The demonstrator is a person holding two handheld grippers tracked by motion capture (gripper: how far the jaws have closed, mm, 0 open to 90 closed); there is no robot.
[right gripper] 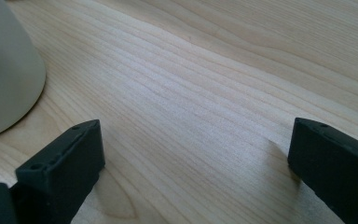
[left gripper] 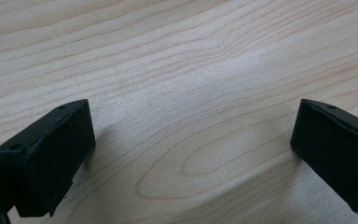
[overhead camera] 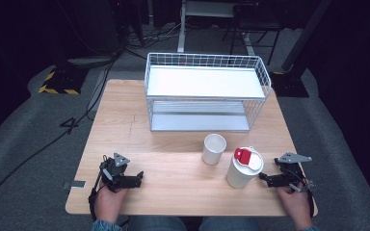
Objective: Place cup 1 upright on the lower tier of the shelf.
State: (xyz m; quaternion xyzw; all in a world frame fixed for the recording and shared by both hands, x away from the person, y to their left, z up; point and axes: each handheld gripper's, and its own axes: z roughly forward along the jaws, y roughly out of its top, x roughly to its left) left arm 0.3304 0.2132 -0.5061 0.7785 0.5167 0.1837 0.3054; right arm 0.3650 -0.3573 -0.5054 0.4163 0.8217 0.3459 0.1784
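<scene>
Two cups on the bench, both claws idle.
I see an open paper cup (overhead camera: 214,148) beside a lidded cup (overhead camera: 243,167), wire shelf rack (overhead camera: 207,91) behind. My left claw (overhead camera: 138,179) and right claw (overhead camera: 265,179) rest spread wide on the bench (overhead camera: 173,187), holding nothing.

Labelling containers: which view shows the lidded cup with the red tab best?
High view: the whole lidded cup shows, white lid and red tab on top, beside the open paper cup. The right gripper view catches just a pale curved side at its left edge; the left gripper view shows wooden table.
</scene>
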